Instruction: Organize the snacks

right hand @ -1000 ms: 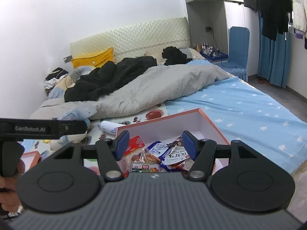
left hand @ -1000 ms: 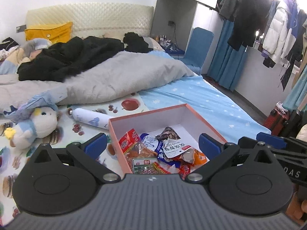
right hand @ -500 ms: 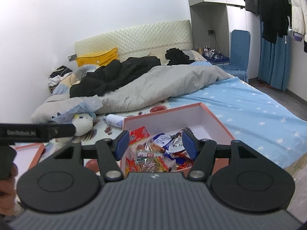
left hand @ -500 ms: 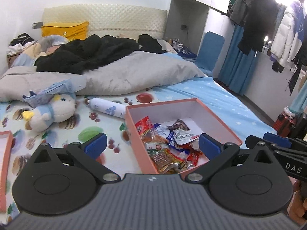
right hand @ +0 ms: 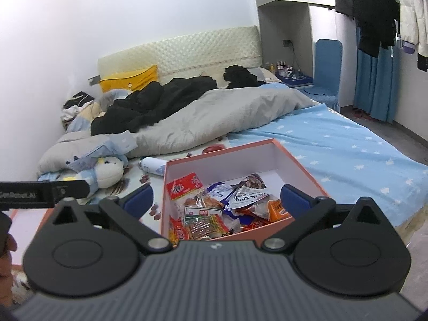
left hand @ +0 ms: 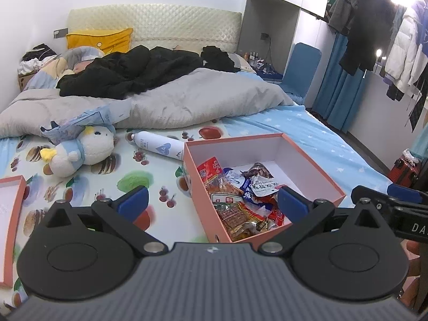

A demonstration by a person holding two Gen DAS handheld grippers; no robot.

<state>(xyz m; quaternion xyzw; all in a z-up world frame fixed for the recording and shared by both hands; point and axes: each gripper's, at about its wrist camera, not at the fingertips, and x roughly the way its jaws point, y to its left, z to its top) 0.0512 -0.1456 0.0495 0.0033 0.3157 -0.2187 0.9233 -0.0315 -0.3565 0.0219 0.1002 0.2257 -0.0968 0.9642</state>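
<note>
Risk, first entry: right gripper (right hand: 216, 199) hangs over the near end of the box (right hand: 299, 160), jaws opening with nothing pressed between them, the packets below and beyond the pads; a dive into the heap could pinch two wrappers at once, since they overlap and lie loose; slick foil would likely slide from the pads or crumple. Risk, second entry: box is light card on soft bedding (left hand: 88, 184); a push against its near wall could tip or shove it, spilling packets toward the bed's edge. Risk, third entry: left gripper (left hand: 212, 203) sits close beside the right, jaws wide and empty; both reaching at once could collide over the box.

Snacks (right hand: 214, 208): mixed heap of small packets crowded at the near end of the box, far end bare; red packet (right hand: 184, 186) propped against the left wall; white-and-blue sachet (right hand: 247, 196) on top toward the middle; orange wrapper (right hand: 276, 208) by the right wall; clear pack of brown strips (right hand: 206, 223) nearest the camera. Lid or second tray (left hand: 13, 214): pink-rimmed, at the left of the bed, apart from the box; contents not visible.
</note>
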